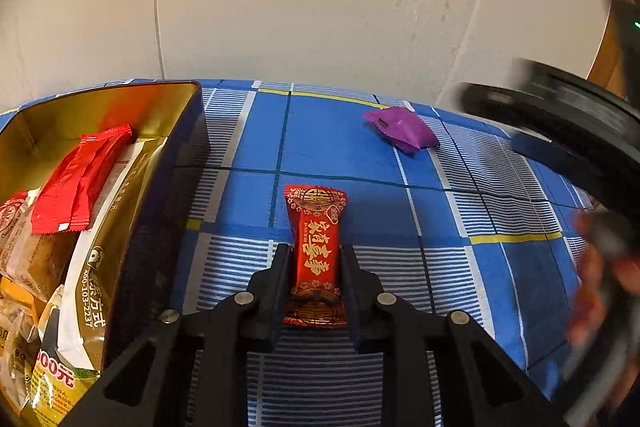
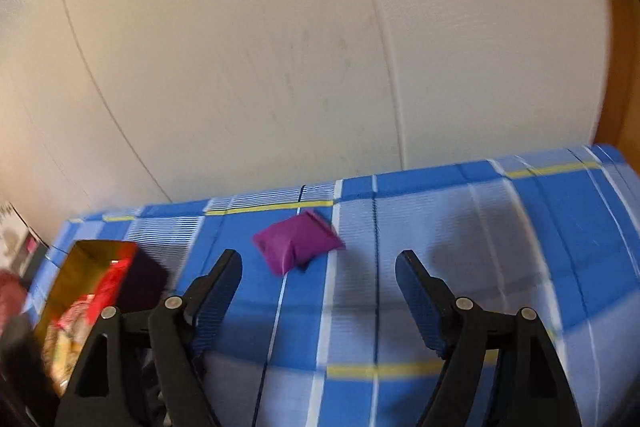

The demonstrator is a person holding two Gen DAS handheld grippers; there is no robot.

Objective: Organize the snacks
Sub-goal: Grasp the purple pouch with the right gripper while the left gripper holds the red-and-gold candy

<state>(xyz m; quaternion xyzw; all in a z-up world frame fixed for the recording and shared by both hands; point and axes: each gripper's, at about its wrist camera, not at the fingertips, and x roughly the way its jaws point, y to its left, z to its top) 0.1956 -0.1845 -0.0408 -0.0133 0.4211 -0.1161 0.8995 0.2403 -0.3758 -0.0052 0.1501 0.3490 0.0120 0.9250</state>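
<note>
Red candy packet [image 1: 316,255] sits clamped between the left gripper [image 1: 315,254] jaws, tin [image 1: 176,131] just to its left; the slick wrapper could slip loose on lifting. Purple packet [image 2: 298,246] lies ahead of the wide-open, empty right gripper [image 2: 320,259], slightly left, so closing could miss.

A red candy packet [image 1: 315,255] with gold characters lies lengthwise, pinched between the left tongs [image 1: 315,251]. A purple packet [image 2: 297,242] lies flat ahead of the right tongs [image 2: 320,259].

Purple packet [image 2: 298,241] lies beyond spread fingers [image 2: 420,291], seemingly untouched.
</note>
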